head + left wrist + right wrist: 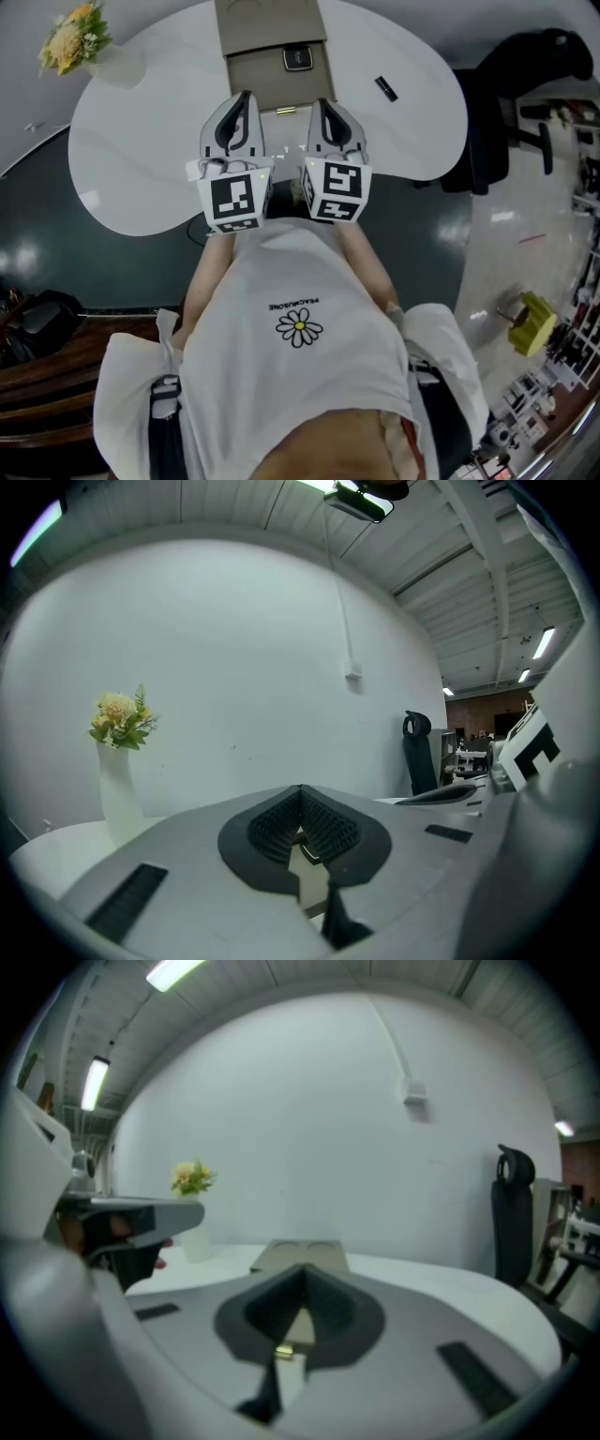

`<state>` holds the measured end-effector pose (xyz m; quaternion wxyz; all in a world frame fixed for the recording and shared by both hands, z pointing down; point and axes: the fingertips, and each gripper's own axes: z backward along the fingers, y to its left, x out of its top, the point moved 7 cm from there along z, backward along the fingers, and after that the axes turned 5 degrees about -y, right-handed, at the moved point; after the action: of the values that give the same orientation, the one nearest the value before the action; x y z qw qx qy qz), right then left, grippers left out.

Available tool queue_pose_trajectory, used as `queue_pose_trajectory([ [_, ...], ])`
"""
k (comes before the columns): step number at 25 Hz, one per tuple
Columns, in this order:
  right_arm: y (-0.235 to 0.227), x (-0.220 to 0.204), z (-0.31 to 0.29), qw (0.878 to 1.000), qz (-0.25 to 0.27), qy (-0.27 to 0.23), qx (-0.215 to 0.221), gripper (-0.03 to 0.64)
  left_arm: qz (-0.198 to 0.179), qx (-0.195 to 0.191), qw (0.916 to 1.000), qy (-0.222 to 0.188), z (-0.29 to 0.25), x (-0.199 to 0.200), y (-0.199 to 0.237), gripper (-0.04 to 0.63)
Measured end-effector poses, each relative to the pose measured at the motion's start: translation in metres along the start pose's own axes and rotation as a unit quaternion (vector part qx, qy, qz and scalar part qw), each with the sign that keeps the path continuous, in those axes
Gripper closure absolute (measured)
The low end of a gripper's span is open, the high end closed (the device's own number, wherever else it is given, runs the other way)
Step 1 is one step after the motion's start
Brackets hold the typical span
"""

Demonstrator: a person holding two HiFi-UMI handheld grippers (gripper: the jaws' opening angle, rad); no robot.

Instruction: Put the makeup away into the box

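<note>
The tan box [272,42] stands open at the table's far middle, with a black compact [298,58] inside it. A slim black makeup stick [385,89] lies on the white table [141,150] to the right of the box. My left gripper [246,97] and right gripper [317,103] hover side by side just before the box, both pointing at it. The left gripper [300,794] has its jaws together, nothing between them. The right gripper [302,1271] is shut too; a small gold piece [289,1352] shows through the gap below its pads, and whether it is held is unclear.
A white vase of yellow flowers [80,42] stands at the table's far left. A black office chair [506,103] stands to the right of the table. A white wall lies behind the table.
</note>
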<state>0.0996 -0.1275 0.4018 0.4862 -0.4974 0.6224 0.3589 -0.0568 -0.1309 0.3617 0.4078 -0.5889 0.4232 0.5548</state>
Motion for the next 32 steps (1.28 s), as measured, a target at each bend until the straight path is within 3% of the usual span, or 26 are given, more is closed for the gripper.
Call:
queue_pose_trajectory([
  [8, -0.034, -0.006, -0.008, 1.000, -0.009, 0.015, 0.012, 0.586, -0.006, 0.007, 0.9999, 0.007, -0.002, -0.003, 0.001, 0.575],
  [12, -0.075, -0.017, -0.018, 0.997, 0.010, 0.071, 0.016, 0.581, -0.009, 0.011, 0.9998, 0.015, -0.004, -0.004, -0.003, 0.575],
  [19, -0.165, -0.052, -0.049, 0.988, 0.026, 0.149, 0.020, 0.449, -0.044, 0.008, 0.9984, 0.034, -0.007, -0.010, -0.017, 0.575],
  [23, -0.205, -0.082, -0.065, 0.981, 0.021, 0.192, 0.032, 0.416, -0.029, 0.024, 0.9981, 0.048, -0.012, -0.006, -0.020, 0.575],
  [32, -0.235, -0.127, -0.079, 0.967, 0.027, 0.248, 0.052, 0.413, -0.036, 0.043, 0.9971, 0.051, -0.021, 0.001, -0.043, 0.575],
])
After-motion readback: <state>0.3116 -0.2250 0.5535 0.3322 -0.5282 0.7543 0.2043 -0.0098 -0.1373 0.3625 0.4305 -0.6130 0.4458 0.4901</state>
